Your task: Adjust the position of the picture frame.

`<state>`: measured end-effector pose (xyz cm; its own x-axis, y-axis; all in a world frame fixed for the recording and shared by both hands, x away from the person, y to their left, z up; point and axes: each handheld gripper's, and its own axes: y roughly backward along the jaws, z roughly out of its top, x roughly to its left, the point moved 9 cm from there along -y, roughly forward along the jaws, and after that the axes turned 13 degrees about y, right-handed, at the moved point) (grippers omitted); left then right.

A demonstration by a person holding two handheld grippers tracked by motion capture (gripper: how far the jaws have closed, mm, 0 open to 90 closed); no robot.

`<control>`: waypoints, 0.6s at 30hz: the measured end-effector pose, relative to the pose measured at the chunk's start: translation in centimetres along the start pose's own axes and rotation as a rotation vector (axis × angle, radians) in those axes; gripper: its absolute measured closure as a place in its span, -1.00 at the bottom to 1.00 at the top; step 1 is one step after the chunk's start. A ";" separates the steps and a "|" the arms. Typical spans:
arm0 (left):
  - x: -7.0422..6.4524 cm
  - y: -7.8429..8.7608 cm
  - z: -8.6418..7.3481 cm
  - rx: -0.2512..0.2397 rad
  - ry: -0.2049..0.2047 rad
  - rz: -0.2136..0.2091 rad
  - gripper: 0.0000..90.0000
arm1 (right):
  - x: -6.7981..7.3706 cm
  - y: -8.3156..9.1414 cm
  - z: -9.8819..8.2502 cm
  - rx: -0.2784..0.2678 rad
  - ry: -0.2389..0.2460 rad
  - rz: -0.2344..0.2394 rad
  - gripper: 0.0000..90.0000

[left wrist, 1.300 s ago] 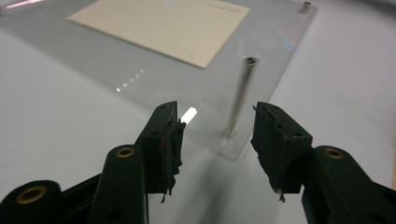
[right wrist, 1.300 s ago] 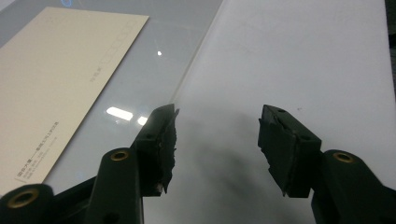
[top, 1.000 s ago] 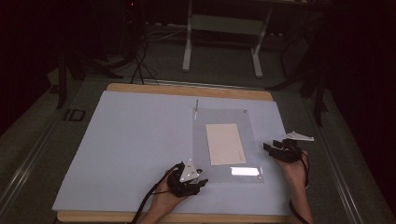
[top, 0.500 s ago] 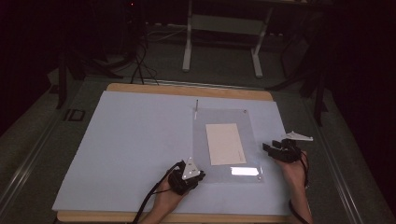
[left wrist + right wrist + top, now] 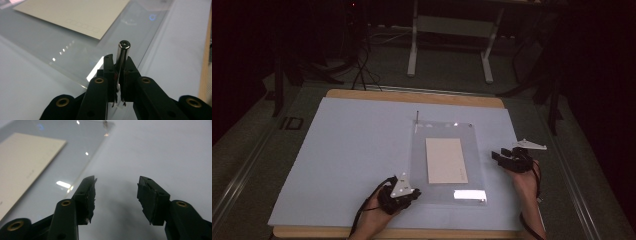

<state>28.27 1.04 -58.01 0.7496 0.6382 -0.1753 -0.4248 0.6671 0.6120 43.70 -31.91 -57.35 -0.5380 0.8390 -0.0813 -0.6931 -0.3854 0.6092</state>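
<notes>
Metal pen [image 5: 123, 53] is clamped upright in the left gripper [image 5: 120, 75], probably for writing on the beige card [image 5: 446, 160]. Right gripper [image 5: 116, 195] hangs wide open and empty just beside the clear sheet [image 5: 469, 150], maybe ready to steady it.

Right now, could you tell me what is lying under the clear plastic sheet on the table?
A cream card lies flat under the clear plastic sheet, on the pale blue table cover. Faint printed boxes show near one end of the card; its underside is hidden.
</notes>
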 end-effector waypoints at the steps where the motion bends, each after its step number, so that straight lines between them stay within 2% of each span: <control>1: 0.8 0.8 -0.4 0.003 0.009 0.006 0.88 | 0.4 -0.2 0.5 -0.009 0.009 0.013 0.08; 4: 3.6 2.8 -1.7 0.012 0.037 0.058 0.88 | 2.3 -1.3 2.4 -0.031 0.068 0.051 0.11; 6: 6.4 4.1 -2.7 0.011 0.096 0.123 0.88 | 3.5 -2.2 3.7 -0.042 0.094 0.076 0.12; 10: 10.0 5.8 -3.9 -0.008 0.213 0.212 0.88 | 6.2 -4.4 6.4 -0.053 0.154 0.127 0.14; 11: 10.5 6.0 -4.1 -0.020 0.241 0.216 0.88 | 7.0 -5.0 7.2 -0.058 0.168 0.141 0.14; 12: 10.6 6.0 -4.1 -0.026 0.249 0.210 0.87 | 8.0 -5.9 8.3 -0.064 0.189 0.162 0.14; 15: 10.5 5.9 -4.2 -0.040 0.255 0.235 0.88 | 9.9 -8.0 10.2 -0.071 0.226 0.200 0.16; 18: 10.6 5.9 -4.2 -0.046 0.256 0.236 0.87 | 11.6 -10.6 12.0 -0.067 0.253 0.230 0.18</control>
<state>31.55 13.35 -59.46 0.4794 0.8484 -0.2244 -0.5977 0.5029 0.6243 50.54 -13.49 -55.27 -0.7796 0.6091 -0.1458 -0.5655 -0.5845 0.5819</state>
